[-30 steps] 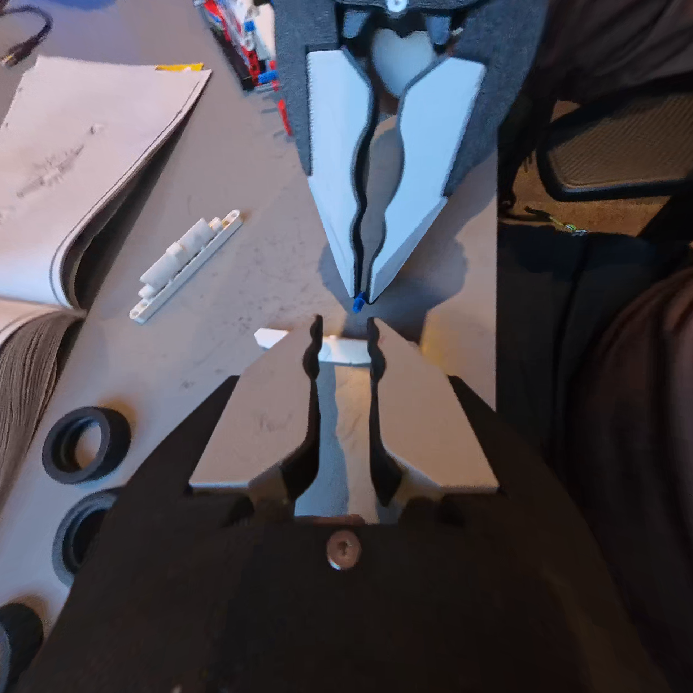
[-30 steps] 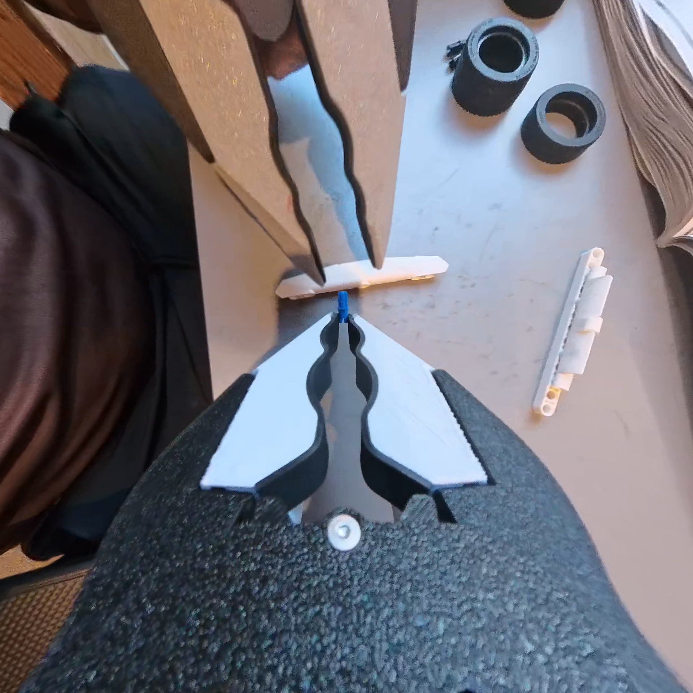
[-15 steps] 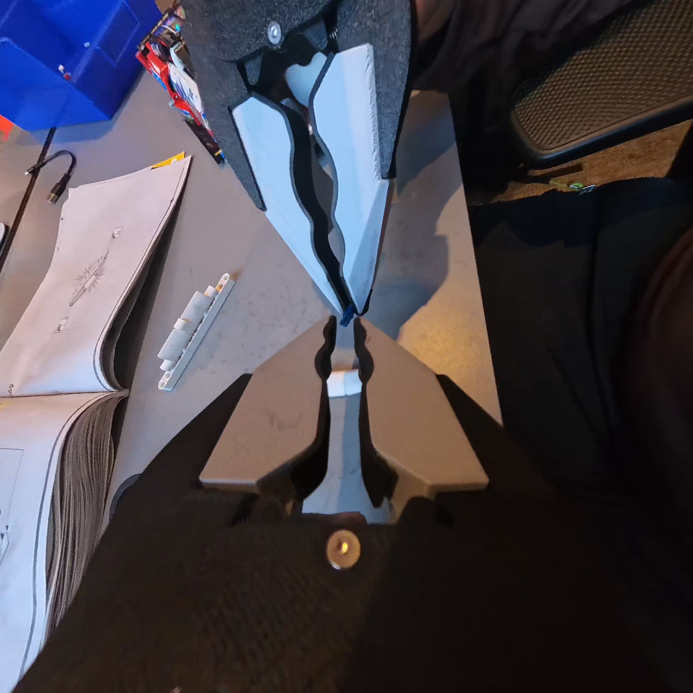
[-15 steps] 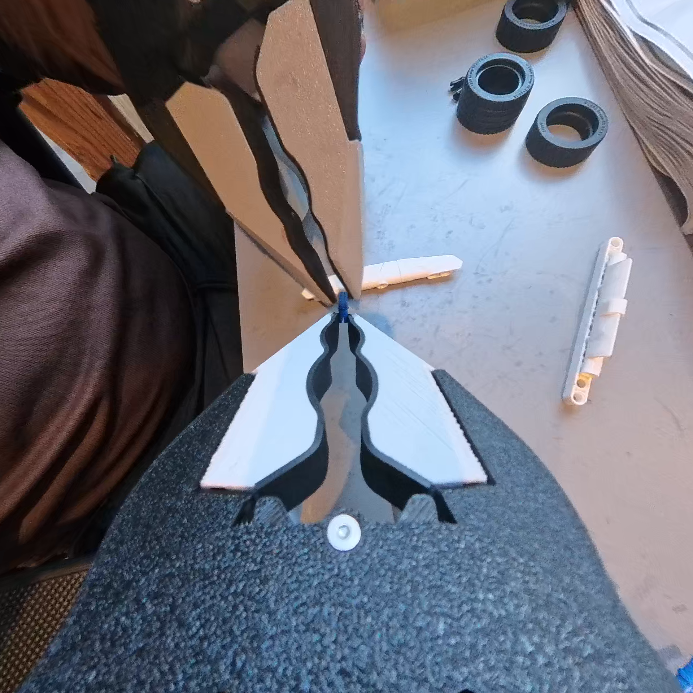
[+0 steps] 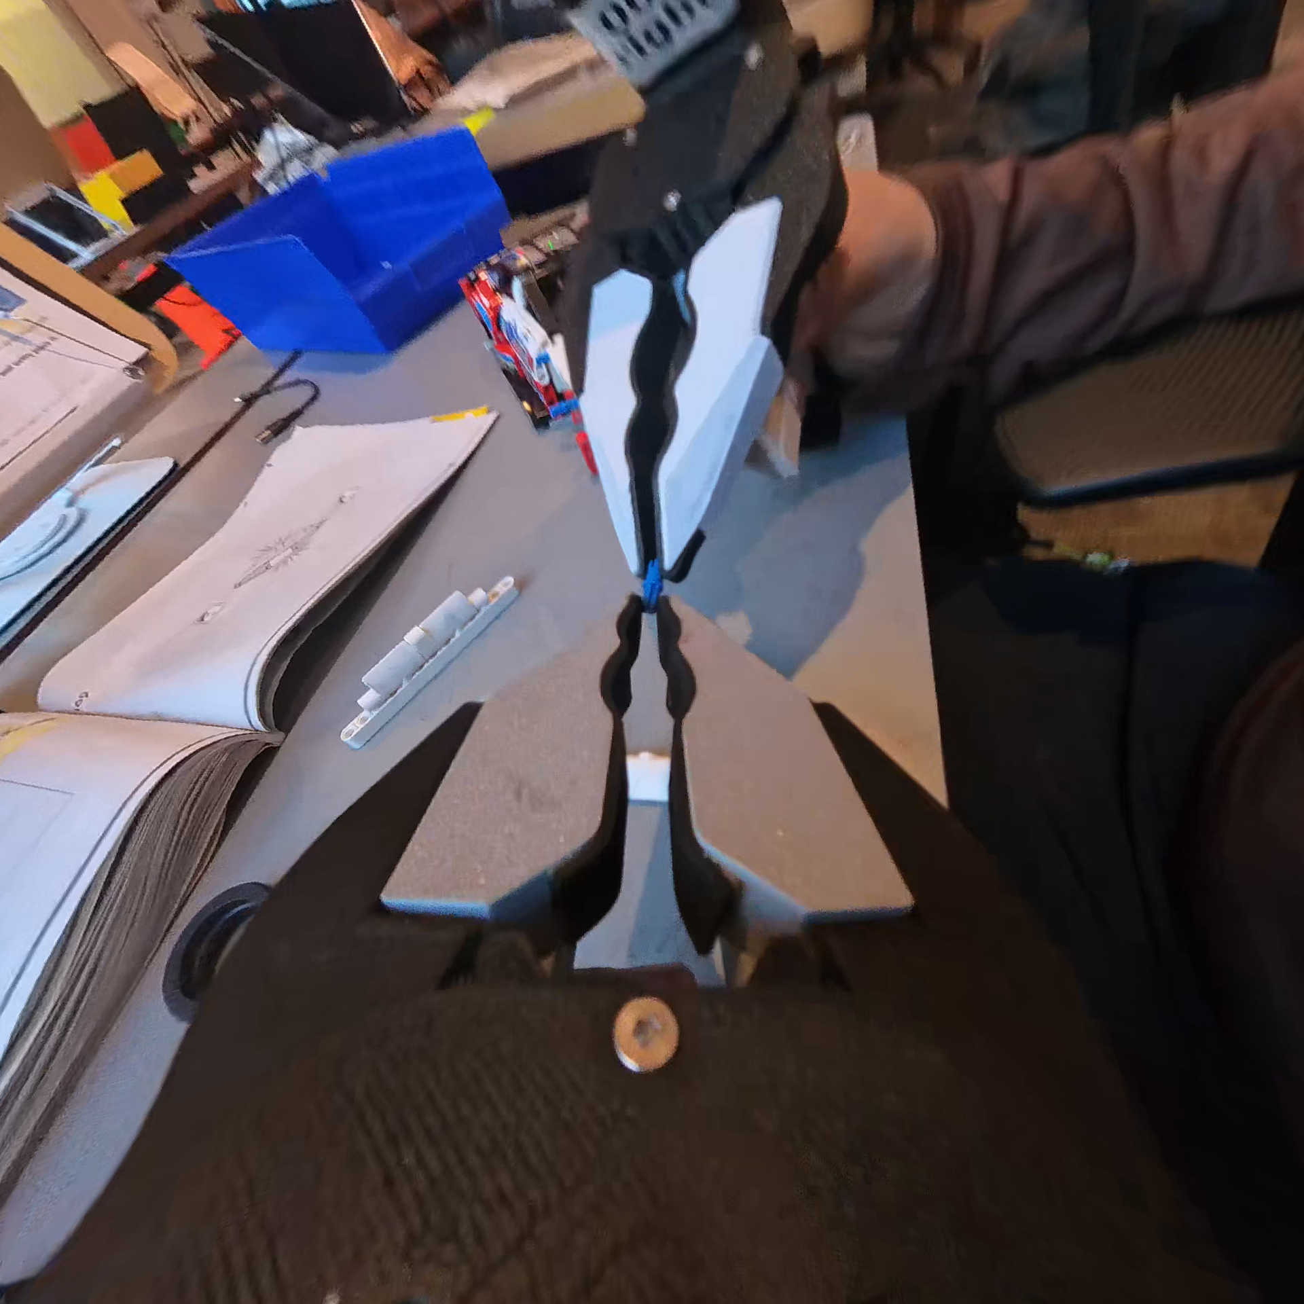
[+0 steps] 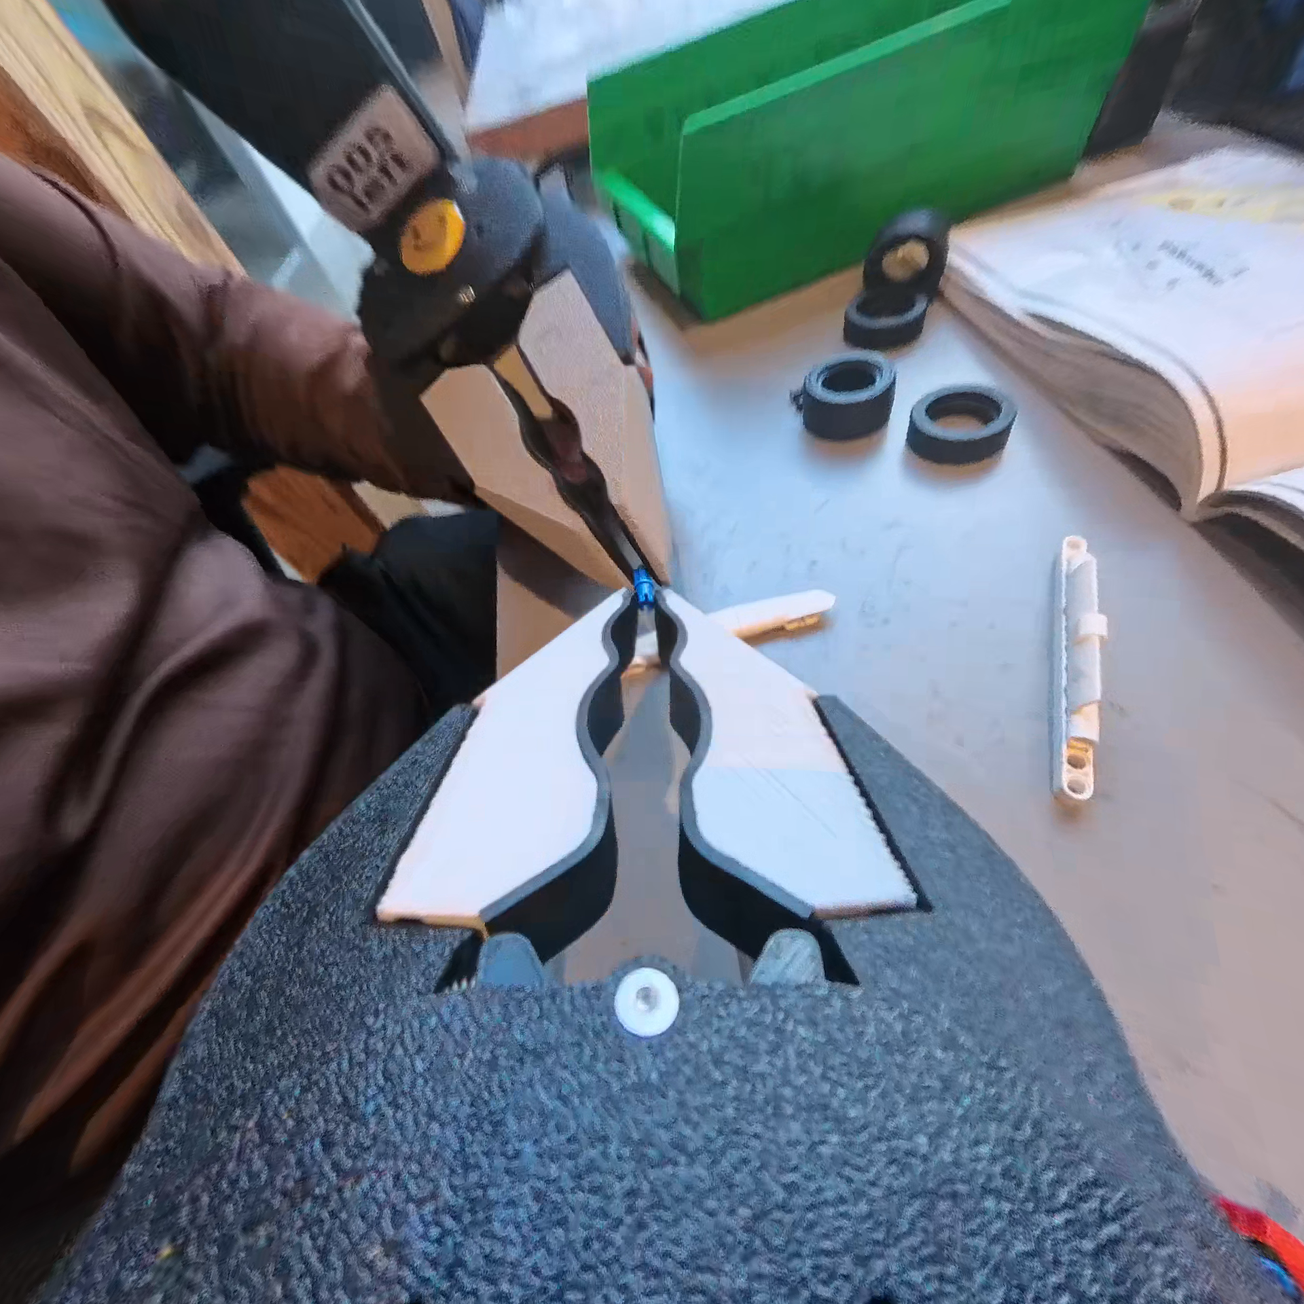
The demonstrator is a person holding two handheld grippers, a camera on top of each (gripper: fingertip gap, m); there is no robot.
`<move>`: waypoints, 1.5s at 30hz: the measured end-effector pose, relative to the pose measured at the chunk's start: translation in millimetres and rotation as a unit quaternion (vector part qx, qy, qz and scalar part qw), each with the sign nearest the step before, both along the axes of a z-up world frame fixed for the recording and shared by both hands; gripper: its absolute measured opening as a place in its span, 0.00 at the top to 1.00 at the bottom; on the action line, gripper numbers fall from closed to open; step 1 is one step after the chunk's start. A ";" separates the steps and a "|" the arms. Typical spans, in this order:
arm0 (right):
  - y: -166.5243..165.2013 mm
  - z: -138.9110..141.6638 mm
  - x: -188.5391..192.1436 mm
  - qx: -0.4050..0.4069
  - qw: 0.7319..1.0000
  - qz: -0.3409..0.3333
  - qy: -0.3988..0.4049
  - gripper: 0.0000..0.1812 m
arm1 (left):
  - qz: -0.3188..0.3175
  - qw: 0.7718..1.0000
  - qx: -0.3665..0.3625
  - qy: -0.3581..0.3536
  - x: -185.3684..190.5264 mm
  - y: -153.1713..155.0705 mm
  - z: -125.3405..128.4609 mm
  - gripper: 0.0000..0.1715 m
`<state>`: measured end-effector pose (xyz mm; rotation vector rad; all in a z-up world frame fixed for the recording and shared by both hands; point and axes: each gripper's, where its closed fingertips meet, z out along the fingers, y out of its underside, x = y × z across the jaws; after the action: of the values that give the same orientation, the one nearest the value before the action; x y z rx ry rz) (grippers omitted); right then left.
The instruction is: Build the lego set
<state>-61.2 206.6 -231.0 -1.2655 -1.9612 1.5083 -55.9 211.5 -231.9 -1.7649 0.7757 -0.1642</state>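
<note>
A small blue pin (image 5: 650, 583) hangs in the air between both grippers, above the table's near edge. My right gripper (image 6: 642, 604), with white fingers, is shut on one end of the blue pin (image 6: 642, 588). My left gripper (image 5: 649, 611), with tan fingers, is shut on the other end. The two meet tip to tip; the right gripper (image 5: 656, 557) comes from above in the left wrist view, the left gripper (image 6: 638, 570) from the upper left in the right wrist view. A flat white piece (image 6: 776, 611) lies on the table below them and shows between my left fingers (image 5: 648, 776).
A white beam assembly (image 5: 430, 663) (image 6: 1076, 670) lies beside an open instruction book (image 5: 247, 578) (image 6: 1129, 317). Black tyres (image 6: 850, 403) (image 6: 961, 423) lie near a green bin (image 6: 847, 141). A blue bin (image 5: 353, 240) and a red-and-white model (image 5: 522, 331) stand further back. The table edge (image 5: 924, 635) is close. Left and right tips are no more than a few centimetres apart. Both grippers' tips are roughly 8 centimetres from the flat white piece (image 6: 776, 611).
My left gripper was open over the flat white piece; it has closed onto the blue pin. Both grippers have tilted up from the table, with the right gripper still holding the pin.
</note>
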 end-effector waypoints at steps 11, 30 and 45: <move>3.6 15.2 -3.9 -0.016 0.997 -0.033 0.066 0.97 | 0.015 0.999 0.049 -0.011 -3.2 3.3 13.4 0.99; 8.6 -46.8 -18.1 0.167 0.983 -0.052 -0.049 0.98 | 0.051 0.975 -0.218 -0.012 -32.9 -8.9 -56.6 0.81; 4.2 -54.7 -21.3 0.140 0.986 -0.032 -0.087 0.98 | 0.032 0.967 -0.252 -0.011 -37.9 -10.1 -64.4 0.94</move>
<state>-82.6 210.8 -285.7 -1.3584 -2.1297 1.0761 -93.8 201.4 -296.3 -2.2604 0.6991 -0.3616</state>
